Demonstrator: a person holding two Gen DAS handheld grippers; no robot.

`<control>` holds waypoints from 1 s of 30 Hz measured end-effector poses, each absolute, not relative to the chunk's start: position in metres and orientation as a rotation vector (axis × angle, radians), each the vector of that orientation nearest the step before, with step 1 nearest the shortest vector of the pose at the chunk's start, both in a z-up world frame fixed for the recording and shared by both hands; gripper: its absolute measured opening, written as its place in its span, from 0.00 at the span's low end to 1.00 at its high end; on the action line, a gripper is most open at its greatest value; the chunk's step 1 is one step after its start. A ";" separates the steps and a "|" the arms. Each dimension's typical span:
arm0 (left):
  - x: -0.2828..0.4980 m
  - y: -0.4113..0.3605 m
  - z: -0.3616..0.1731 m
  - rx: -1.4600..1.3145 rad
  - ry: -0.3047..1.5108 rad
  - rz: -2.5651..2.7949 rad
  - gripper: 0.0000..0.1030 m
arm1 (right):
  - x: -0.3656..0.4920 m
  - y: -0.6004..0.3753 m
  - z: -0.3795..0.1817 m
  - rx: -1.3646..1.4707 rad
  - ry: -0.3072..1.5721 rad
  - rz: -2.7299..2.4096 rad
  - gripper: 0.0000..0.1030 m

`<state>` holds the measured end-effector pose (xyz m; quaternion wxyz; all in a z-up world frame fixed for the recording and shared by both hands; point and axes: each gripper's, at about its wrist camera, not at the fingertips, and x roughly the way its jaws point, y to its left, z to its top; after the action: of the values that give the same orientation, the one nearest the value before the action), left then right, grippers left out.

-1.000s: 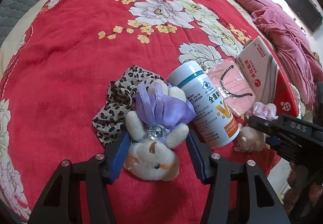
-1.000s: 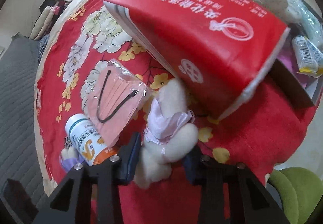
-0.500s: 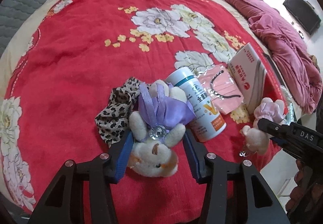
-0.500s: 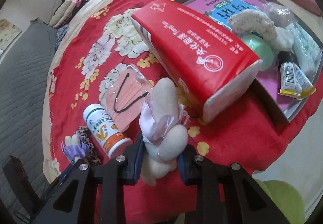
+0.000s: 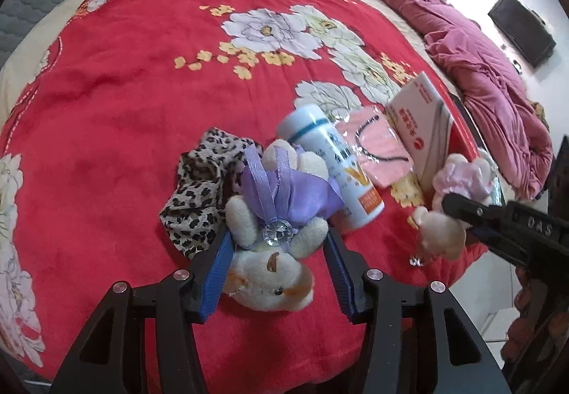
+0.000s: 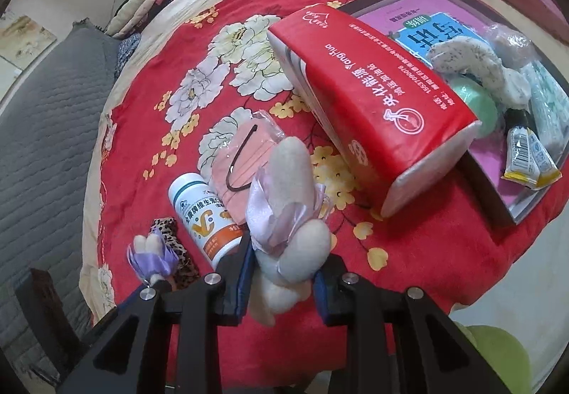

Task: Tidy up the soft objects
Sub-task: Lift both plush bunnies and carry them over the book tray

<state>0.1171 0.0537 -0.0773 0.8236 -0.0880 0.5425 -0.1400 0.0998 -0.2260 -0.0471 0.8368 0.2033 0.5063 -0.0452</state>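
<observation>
My left gripper (image 5: 277,248) is shut on a white plush bear in a purple dress (image 5: 277,216) and holds it above the red floral bedspread (image 5: 124,74). My right gripper (image 6: 281,266) is shut on a cream plush toy in a pink dress (image 6: 288,212), lifted off the bed. That toy also shows in the left wrist view (image 5: 451,209), and the purple bear shows in the right wrist view (image 6: 151,257). A leopard-print scrunchie (image 5: 199,195) lies under the purple bear.
A white vitamin bottle (image 5: 334,173), a bagged pink face mask (image 5: 377,148) and a red tissue pack (image 6: 370,102) lie on the bed. A tray (image 6: 498,212) at the bed's right edge holds a book, sachets and soft items. A maroon blanket (image 5: 480,56) lies beyond.
Both grippers have risen with their plush toys, so the bed and its objects look farther away. The pink-dress toy has come off the bed beside the tissue pack.
</observation>
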 end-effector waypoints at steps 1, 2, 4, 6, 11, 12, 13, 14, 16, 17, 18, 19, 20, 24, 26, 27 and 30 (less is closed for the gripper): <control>0.115 0.053 -0.079 -0.185 1.161 -0.303 0.54 | 0.100 -0.226 -0.048 0.435 1.073 -0.096 0.29; 0.113 0.051 -0.081 -0.181 1.168 -0.306 0.55 | 0.100 -0.226 -0.049 0.438 1.076 -0.092 0.29; 0.110 0.048 -0.082 -0.165 1.176 -0.320 0.58 | 0.100 -0.227 -0.051 0.435 1.079 -0.097 0.29; 0.105 0.044 -0.079 -0.148 1.159 -0.348 0.66 | 0.099 -0.228 -0.052 0.443 1.082 -0.092 0.29; 0.096 0.041 -0.075 -0.121 1.151 -0.373 0.71 | 0.099 -0.228 -0.052 0.445 1.080 -0.090 0.29; 0.094 0.041 -0.074 -0.125 1.151 -0.380 0.71 | 0.099 -0.228 -0.053 0.449 1.081 -0.088 0.29; 0.091 0.041 -0.071 -0.130 1.139 -0.389 0.71 | 0.099 -0.229 -0.053 0.453 1.083 -0.086 0.29; 0.088 0.041 -0.069 -0.135 1.130 -0.400 0.71 | 0.099 -0.228 -0.052 0.453 1.084 -0.087 0.29; 0.085 0.040 -0.068 -0.152 1.122 -0.419 0.71 | 0.099 -0.228 -0.051 0.456 1.081 -0.086 0.29; 0.084 0.038 -0.069 -0.154 1.123 -0.427 0.71 | 0.099 -0.229 -0.051 0.459 1.080 -0.086 0.29; 0.084 0.037 -0.070 -0.148 1.122 -0.431 0.71 | 0.100 -0.230 -0.051 0.461 1.081 -0.086 0.29; 0.084 0.035 -0.070 -0.135 1.116 -0.430 0.71 | 0.100 -0.231 -0.051 0.461 1.083 -0.086 0.29; 0.086 0.033 -0.069 -0.128 1.104 -0.426 0.71 | 0.100 -0.232 -0.052 0.463 1.082 -0.086 0.29; 0.105 0.030 -0.068 -0.107 1.100 -0.370 0.71 | 0.099 -0.236 -0.053 0.470 1.084 -0.092 0.29; 0.114 0.030 -0.069 -0.098 1.102 -0.356 0.71 | 0.099 -0.237 -0.053 0.474 1.085 -0.092 0.29; 0.118 0.029 -0.071 -0.094 1.110 -0.349 0.71 | 0.099 -0.238 -0.052 0.475 1.082 -0.091 0.29; 0.129 0.022 -0.079 -0.032 1.131 -0.316 0.71 | 0.100 -0.239 -0.052 0.481 1.083 -0.092 0.29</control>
<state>0.1293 0.0223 -0.0787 0.8325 -0.0152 0.5334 -0.1489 0.0996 -0.2395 -0.0523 0.8286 0.2266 0.5100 -0.0435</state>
